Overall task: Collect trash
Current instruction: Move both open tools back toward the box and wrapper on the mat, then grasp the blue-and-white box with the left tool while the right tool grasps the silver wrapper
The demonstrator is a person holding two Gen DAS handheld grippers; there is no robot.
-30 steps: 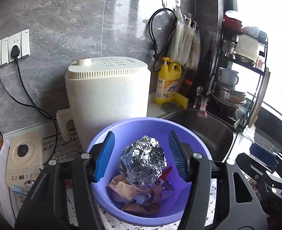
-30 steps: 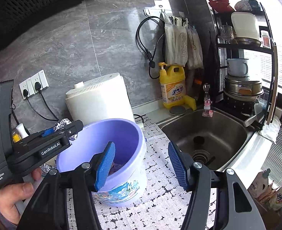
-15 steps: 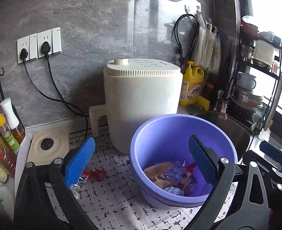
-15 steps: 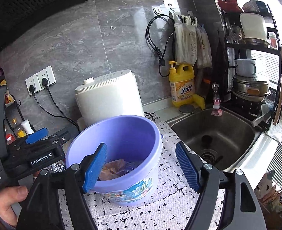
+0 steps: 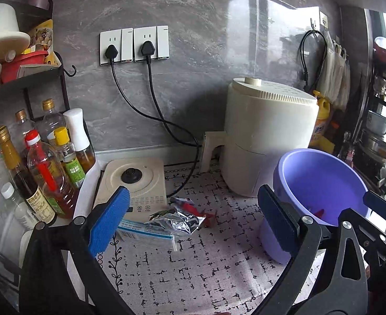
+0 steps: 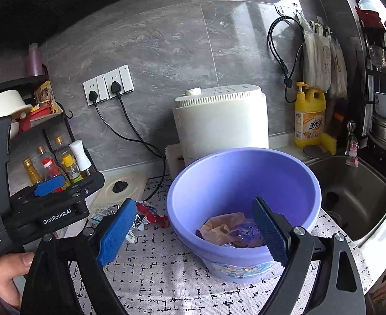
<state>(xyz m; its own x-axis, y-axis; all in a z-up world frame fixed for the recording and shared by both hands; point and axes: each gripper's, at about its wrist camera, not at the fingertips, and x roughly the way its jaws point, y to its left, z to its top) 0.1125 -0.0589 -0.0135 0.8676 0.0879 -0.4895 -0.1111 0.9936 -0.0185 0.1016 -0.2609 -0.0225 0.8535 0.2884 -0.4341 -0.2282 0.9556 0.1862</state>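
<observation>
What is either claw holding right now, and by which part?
Nothing. The left claw and the right claw are both open and empty; the foil wrapper lies loose on the mat.

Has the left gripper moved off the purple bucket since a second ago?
Yes. The left gripper has swung left: the purple bucket, earlier centred between its fingers, now sits at the right, and the foil wrapper lies ahead.

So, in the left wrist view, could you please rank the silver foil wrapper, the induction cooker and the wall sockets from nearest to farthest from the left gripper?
1. Silver foil wrapper, on the mat just ahead of the open left gripper.
2. Induction cooker, farther back, left of centre.
3. Wall sockets, high on the grey wall, farthest.
</observation>
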